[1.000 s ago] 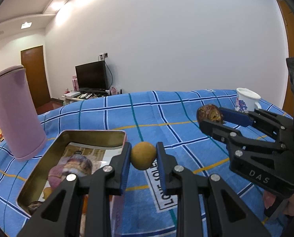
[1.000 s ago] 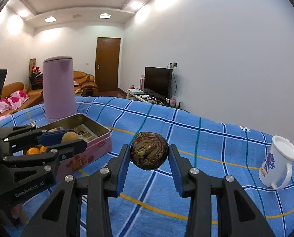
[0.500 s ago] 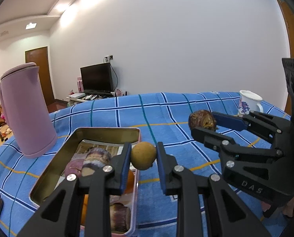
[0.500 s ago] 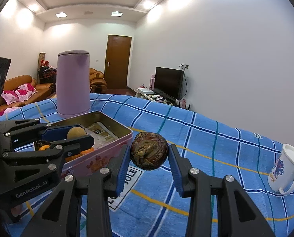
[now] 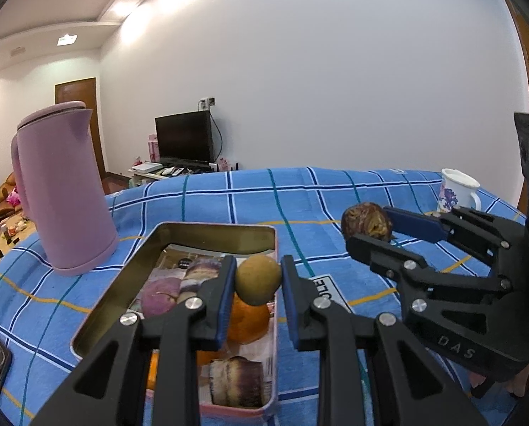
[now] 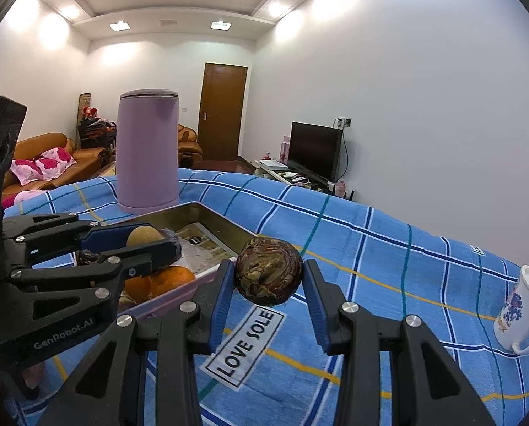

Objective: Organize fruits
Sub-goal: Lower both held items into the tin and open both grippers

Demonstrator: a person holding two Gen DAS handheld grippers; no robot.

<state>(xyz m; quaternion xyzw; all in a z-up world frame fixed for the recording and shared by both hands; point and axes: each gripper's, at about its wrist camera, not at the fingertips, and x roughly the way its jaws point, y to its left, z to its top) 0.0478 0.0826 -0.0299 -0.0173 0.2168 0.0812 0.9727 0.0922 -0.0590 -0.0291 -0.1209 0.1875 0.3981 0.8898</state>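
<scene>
Left tongs [image 5: 258, 278] clamp a tan round fruit [image 5: 258, 279] above the tin [image 5: 207, 228] for dropping in, right tongs [image 6: 268, 276] pinch a brown wrinkled fruit [image 6: 268, 272] at its 3 o'clock, queued over the counter [image 6: 388, 248].

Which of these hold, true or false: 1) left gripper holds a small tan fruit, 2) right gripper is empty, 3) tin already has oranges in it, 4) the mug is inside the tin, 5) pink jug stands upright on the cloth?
1) The left gripper holds a small tan fruit. True.
2) The right gripper is empty. False: it is shut on a dark brown fruit.
3) The tin already has oranges in it. True.
4) The mug is inside the tin. False: it stands on the blue checked cloth, far off to the right of the tin.
5) The pink jug stands upright on the cloth. True.
</scene>
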